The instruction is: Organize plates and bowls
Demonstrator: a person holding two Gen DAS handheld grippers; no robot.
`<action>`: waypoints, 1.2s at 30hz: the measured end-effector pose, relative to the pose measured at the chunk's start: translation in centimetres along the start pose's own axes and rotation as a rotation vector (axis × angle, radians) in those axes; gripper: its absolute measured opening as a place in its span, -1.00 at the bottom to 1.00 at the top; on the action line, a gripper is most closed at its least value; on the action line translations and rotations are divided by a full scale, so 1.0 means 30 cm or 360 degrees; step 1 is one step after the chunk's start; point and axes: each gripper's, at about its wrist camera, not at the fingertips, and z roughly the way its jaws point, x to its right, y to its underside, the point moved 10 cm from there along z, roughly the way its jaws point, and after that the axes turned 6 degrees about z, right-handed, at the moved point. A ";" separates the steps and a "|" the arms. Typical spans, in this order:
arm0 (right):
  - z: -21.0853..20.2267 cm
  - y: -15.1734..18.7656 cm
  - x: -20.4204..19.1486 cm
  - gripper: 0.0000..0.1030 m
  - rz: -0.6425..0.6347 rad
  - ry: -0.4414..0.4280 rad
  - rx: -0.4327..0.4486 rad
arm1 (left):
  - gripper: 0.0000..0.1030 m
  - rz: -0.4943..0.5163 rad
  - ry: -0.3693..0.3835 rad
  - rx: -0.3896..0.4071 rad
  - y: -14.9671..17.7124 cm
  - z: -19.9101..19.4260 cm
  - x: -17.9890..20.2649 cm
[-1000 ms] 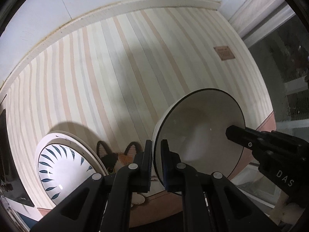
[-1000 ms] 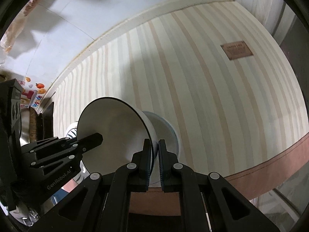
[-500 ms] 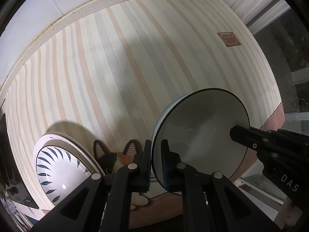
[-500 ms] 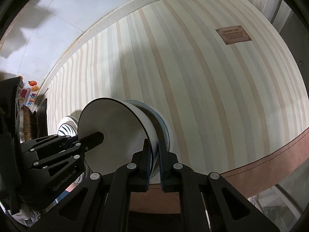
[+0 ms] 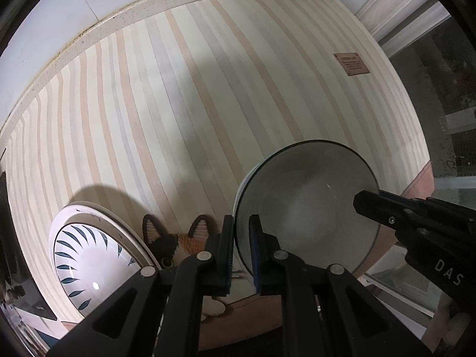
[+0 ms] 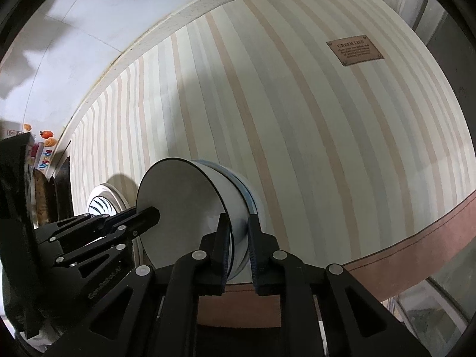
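Observation:
A white bowl with a dark rim (image 5: 306, 211) is held tilted above the striped mat by both grippers. My left gripper (image 5: 240, 255) is shut on its near-left rim. My right gripper (image 6: 238, 253) is shut on the opposite rim and also shows in the left wrist view (image 5: 410, 223). In the right wrist view the bowl (image 6: 184, 205) appears nested in a second bowl with a blue band (image 6: 251, 196). A white plate with dark blue leaf marks (image 5: 92, 255) lies on the mat at the lower left; it also shows in the right wrist view (image 6: 104, 199).
A cat-shaped item (image 5: 175, 238) lies between the plate and the bowl. The striped mat (image 5: 208, 104) has a brown label (image 5: 352, 64) at the far right and a brown border (image 6: 416, 250). A glass edge (image 5: 395, 291) runs at right. Dark objects (image 6: 44, 184) stand at left.
The bowl, held by both grippers, has shifted a little to the right over the mat and tilted more. Both grips stay shut on its rim.

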 end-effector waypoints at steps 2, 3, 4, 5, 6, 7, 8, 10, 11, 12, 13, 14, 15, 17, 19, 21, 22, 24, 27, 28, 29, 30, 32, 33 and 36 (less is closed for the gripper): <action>-0.016 0.005 -0.001 -0.71 -0.0007 0.0004 0.0008 | -0.83 0.0005 0.0006 0.0021 0.005 -0.035 -0.001; -0.031 0.013 -0.006 -0.70 -0.0012 0.0009 0.0014 | -0.83 0.0008 0.0015 0.0042 0.008 -0.062 0.000; -0.043 0.020 -0.008 -0.69 -0.0019 0.0011 0.0021 | -0.83 0.0016 0.0020 0.0064 0.011 -0.091 0.000; -0.060 0.028 -0.017 -0.68 -0.0033 0.0018 0.0035 | -0.83 0.0023 0.0017 0.0082 0.014 -0.115 0.002; -0.086 0.039 -0.031 -0.65 -0.0055 0.0024 0.0056 | -0.83 0.0029 0.0012 0.0109 0.018 -0.148 0.001; -0.109 0.052 -0.039 -0.60 -0.0065 0.0029 0.0074 | -0.83 0.0034 0.0009 0.0132 0.023 -0.174 0.001; -0.131 0.062 -0.048 -0.42 -0.0073 0.0031 0.0094 | -0.81 0.0039 0.0007 0.0160 0.029 -0.209 0.001; -0.192 0.081 -0.072 -0.15 -0.0103 0.0025 0.0156 | -0.70 0.0039 0.0007 0.0213 0.037 -0.265 -0.002; -0.214 0.091 -0.082 -0.02 -0.0107 0.0023 0.0178 | -0.66 0.0034 0.0004 0.0238 0.040 -0.291 -0.004; -0.244 0.099 -0.095 0.11 -0.0109 0.0016 0.0206 | -0.63 0.0032 0.0007 0.0256 0.045 -0.314 -0.007; -0.262 0.104 -0.103 0.17 -0.0111 0.0011 0.0221 | -0.60 0.0026 0.0024 0.0276 0.055 -0.342 -0.008; -0.289 0.112 -0.116 0.25 -0.0119 0.0006 0.0244 | -0.56 0.0020 0.0031 0.0284 0.054 -0.356 -0.009; -0.317 0.121 -0.128 0.32 -0.0127 0.0002 0.0265 | -0.51 0.0017 0.0038 0.0292 0.064 -0.376 -0.011; -0.366 0.139 -0.149 0.42 -0.0148 0.0006 0.0300 | -0.48 0.0012 0.0052 0.0313 0.074 -0.407 -0.014; -0.403 0.163 -0.168 0.50 -0.0165 0.0004 0.0323 | -0.37 0.0010 0.0052 0.0330 0.086 -0.433 -0.019; -0.443 0.183 -0.192 0.60 -0.0192 0.0010 0.0346 | -0.21 -0.0002 0.0063 0.0349 0.097 -0.460 -0.023; -0.463 0.192 -0.200 0.62 -0.0203 0.0011 0.0362 | -0.03 0.0001 0.0063 0.0356 0.104 -0.473 -0.023; -0.492 0.209 -0.211 0.71 -0.0216 0.0024 0.0382 | 0.30 0.0003 0.0068 0.0363 0.121 -0.500 -0.023; -0.527 0.235 -0.215 0.77 -0.0239 0.0057 0.0404 | 0.56 0.0009 0.0050 0.0374 0.147 -0.527 -0.022; -0.536 0.246 -0.214 0.77 -0.0236 0.0077 0.0397 | 0.64 0.0002 0.0058 0.0373 0.155 -0.535 -0.021; -0.545 0.258 -0.215 0.78 -0.0242 0.0090 0.0396 | 0.67 -0.0004 0.0064 0.0372 0.161 -0.540 -0.022; -0.549 0.262 -0.214 0.80 -0.0243 0.0094 0.0394 | 0.68 -0.0008 0.0067 0.0370 0.167 -0.545 -0.021; -0.565 0.276 -0.217 0.81 -0.0245 0.0091 0.0395 | 0.68 -0.0019 0.0073 0.0361 0.181 -0.547 -0.020; -0.567 0.279 -0.215 0.82 -0.0247 0.0091 0.0393 | 0.69 -0.0026 0.0075 0.0355 0.187 -0.546 -0.021; -0.585 0.288 -0.219 0.84 -0.0253 0.0091 0.0400 | 0.69 -0.0038 0.0094 0.0339 0.206 -0.543 -0.017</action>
